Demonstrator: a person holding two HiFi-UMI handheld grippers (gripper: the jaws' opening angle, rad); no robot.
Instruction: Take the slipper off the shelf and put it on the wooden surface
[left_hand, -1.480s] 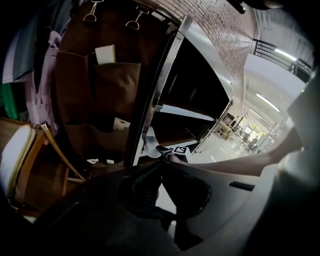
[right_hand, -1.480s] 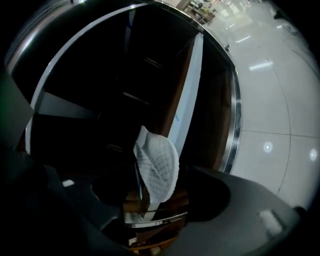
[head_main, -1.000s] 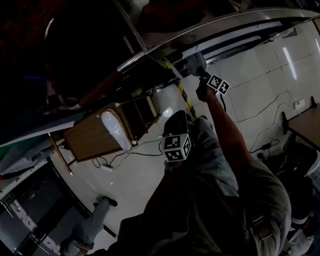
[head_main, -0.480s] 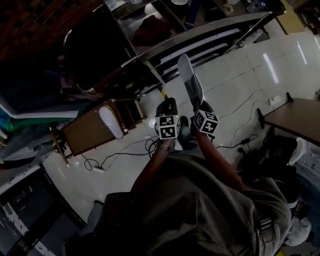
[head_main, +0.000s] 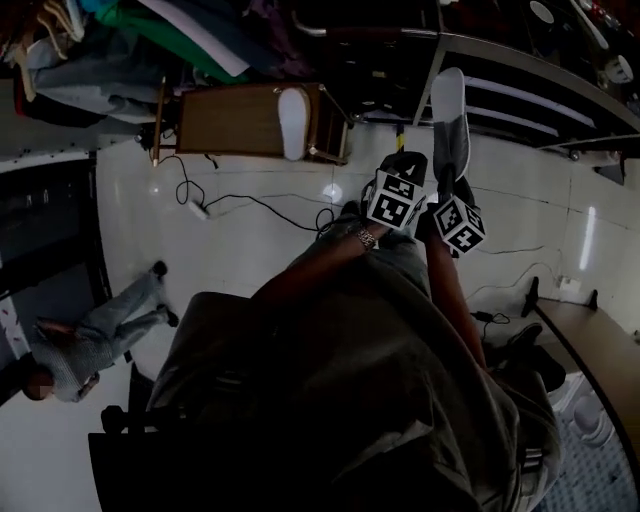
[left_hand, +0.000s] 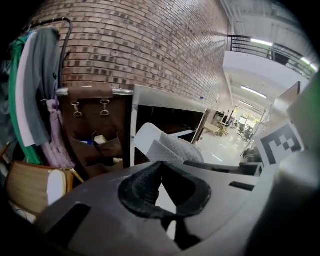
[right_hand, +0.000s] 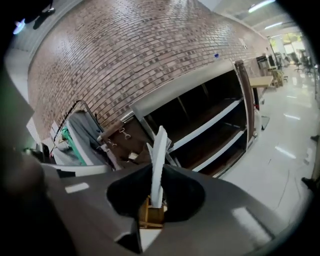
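Observation:
My right gripper (head_main: 447, 182) is shut on the heel end of a white and grey slipper (head_main: 448, 115), which stands up in the air in front of the dark shelf (head_main: 530, 88). In the right gripper view the slipper (right_hand: 159, 160) shows edge-on, pinched between the pads of the right gripper (right_hand: 157, 200). My left gripper (head_main: 405, 168) is close beside it on the left; in its own view the left gripper (left_hand: 160, 167) has its tips together with nothing held, and the slipper (left_hand: 170, 147) is ahead. A second white slipper (head_main: 293, 122) lies on the wooden surface (head_main: 230, 120).
Clothes (head_main: 150, 25) hang on a rack behind the wooden table. Cables (head_main: 240, 200) trail over the white floor. A person (head_main: 100, 330) is at the left. A desk (head_main: 600, 370) stands at the lower right. A brown hanging organiser (left_hand: 92, 115) is beside the shelf (right_hand: 210, 125).
The right gripper has come away from the shelf with the slipper in it. The head view has swung, so the wooden table now lies at the top, left of both grippers.

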